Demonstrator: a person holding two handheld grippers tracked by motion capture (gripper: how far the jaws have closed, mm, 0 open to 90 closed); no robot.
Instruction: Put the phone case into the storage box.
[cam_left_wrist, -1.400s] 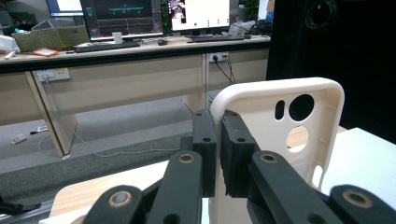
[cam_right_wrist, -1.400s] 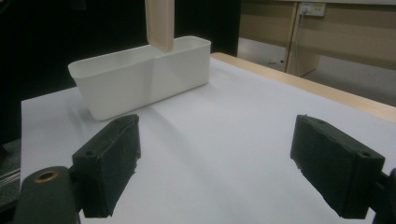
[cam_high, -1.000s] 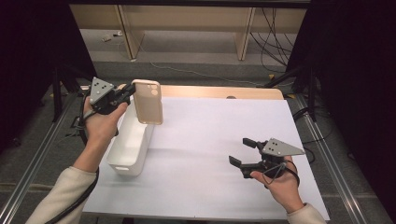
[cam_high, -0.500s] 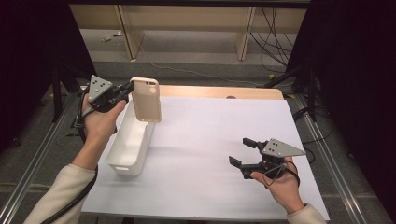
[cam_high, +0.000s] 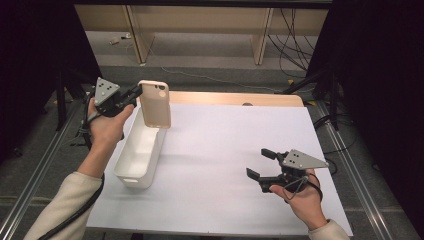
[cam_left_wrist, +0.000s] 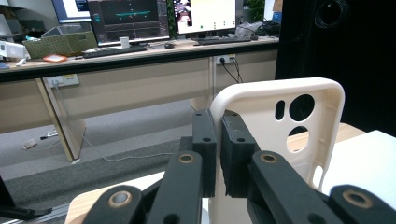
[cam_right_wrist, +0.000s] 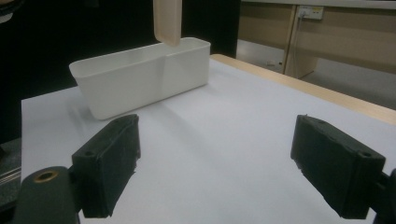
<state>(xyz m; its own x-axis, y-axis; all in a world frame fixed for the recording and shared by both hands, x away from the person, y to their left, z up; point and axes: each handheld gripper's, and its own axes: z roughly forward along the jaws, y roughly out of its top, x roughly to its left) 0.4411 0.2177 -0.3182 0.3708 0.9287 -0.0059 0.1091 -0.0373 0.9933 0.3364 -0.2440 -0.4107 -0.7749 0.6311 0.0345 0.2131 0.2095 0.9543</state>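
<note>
A cream phone case (cam_high: 155, 104) hangs upright in the air above the far end of a white rectangular bin (cam_high: 135, 165). My left gripper (cam_high: 136, 93) is shut on the case's upper left edge, and the left gripper view shows the case (cam_left_wrist: 280, 140) pinched between the jaws, camera cut-outs facing me. My right gripper (cam_high: 260, 164) rests low over the white table sheet at the front right, open, with nothing between its pads (cam_right_wrist: 109, 161). In the right gripper view the bin (cam_right_wrist: 140, 79) stands ahead with the case's lower end (cam_right_wrist: 167, 21) just above its rim.
The white sheet (cam_high: 225, 140) covers the wooden table (cam_high: 235, 98), whose bare strip shows along the far edge. Metal rails (cam_high: 345, 150) run down both sides of the table. Desks, monitors and cables stand beyond the far edge.
My left gripper has carried the phone case slightly toward the far left and a bit higher over the bin. The right gripper has stayed still and open.
</note>
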